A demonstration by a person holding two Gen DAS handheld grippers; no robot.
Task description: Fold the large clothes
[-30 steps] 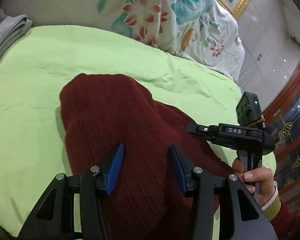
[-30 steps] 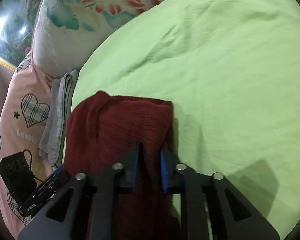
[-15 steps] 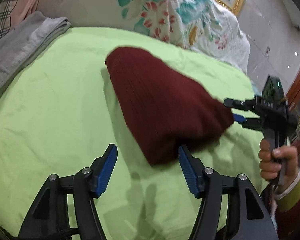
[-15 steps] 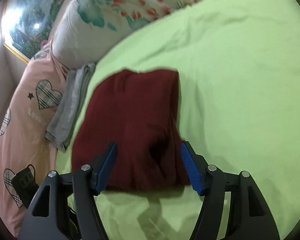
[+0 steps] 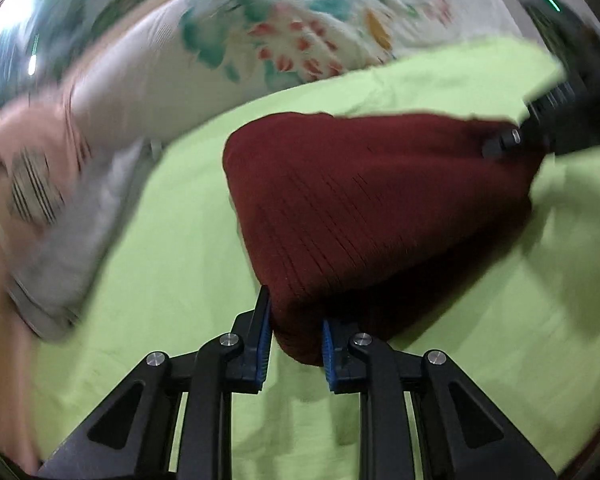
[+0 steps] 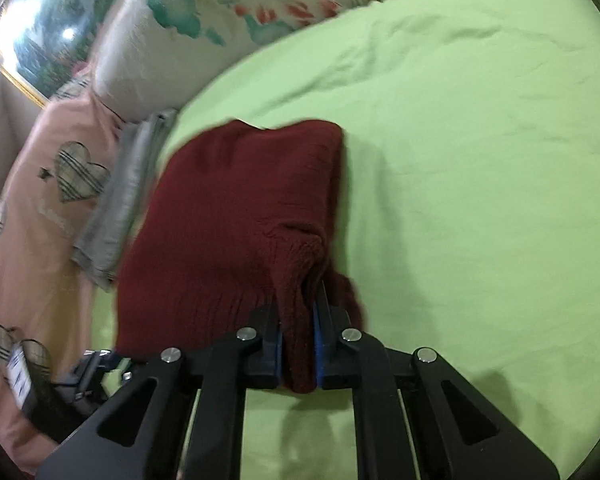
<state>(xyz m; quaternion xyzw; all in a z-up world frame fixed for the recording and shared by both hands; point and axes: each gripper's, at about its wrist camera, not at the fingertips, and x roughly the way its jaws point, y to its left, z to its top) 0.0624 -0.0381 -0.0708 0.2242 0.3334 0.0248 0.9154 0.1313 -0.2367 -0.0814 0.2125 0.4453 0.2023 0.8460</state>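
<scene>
Both jaws just closed: left gripper (image 5: 294,334) pinching the folded maroon sweater's (image 5: 364,200) near corner, right gripper (image 6: 298,344) pinching its other corner, on green bed sheet (image 6: 480,160).

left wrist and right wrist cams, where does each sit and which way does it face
Left wrist: rides the left gripper, looking down along it at a near corner of the folded maroon sweater, clamped in its blue pads; the right gripper shows upper right.
Right wrist: rides the right gripper, clamped on another corner; the left gripper shows lower left.
Shared: sweater, green sheet, floral pillow, grey cloth.
</scene>
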